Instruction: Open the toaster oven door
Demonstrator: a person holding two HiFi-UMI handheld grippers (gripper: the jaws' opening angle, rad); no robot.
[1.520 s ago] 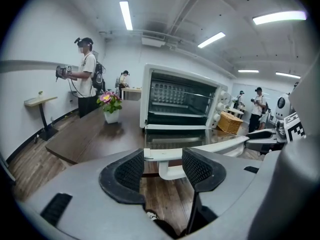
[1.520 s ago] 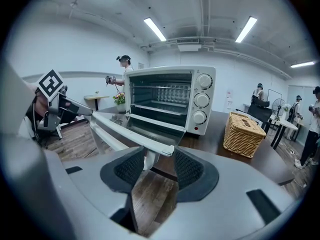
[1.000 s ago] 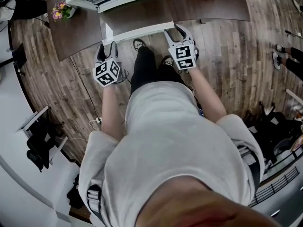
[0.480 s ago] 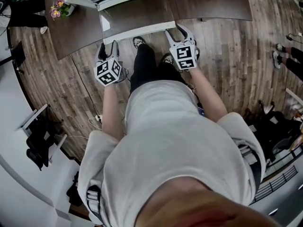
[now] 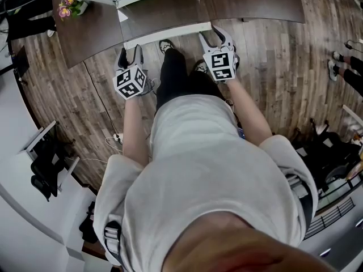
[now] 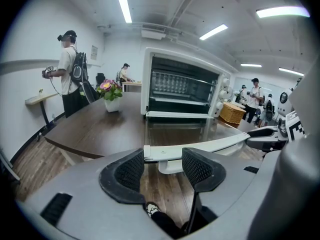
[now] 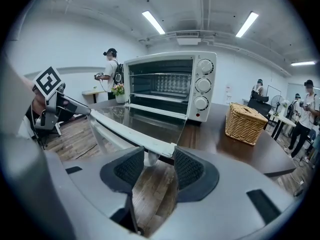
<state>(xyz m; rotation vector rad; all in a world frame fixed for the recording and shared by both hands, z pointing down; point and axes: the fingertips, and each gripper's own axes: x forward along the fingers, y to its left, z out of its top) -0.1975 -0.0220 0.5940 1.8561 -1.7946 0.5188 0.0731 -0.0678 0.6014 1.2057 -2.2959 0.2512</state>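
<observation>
white plastic is what matters here: the long white front rail (image 5: 167,34) of the clear glass oven door (image 5: 164,13) runs crosswise in front of you, left to right, with the door already dropped flat and level off the white metal toaster oven (image 6: 182,89) on the dark brown wooden table (image 5: 91,33).

your left gripper (image 6: 162,166) sits at the rail's left end. its jaws stand apart, unclamped, and the rail's left corner lies right at their tips. whether a pad touches it can't be told. further right, your right gripper (image 7: 152,169) mirrors that at the rail's right corner (image 7: 160,149): jaws apart, corner between the tips, nothing squeezed. neither hand is nearer; each has its own end.

judging by the flat door, the opening looks done. any next move turns on that crosswise axis: to let go you would back straight out toward yourself, away from the rail, not along it.

counted, left to right:
- one small white pot of pink flowers (image 6: 111,96)
- two grippers
- one oven with one door and one rail
- three round white knobs (image 7: 202,84)
- one woven wicker basket (image 7: 246,121)
</observation>
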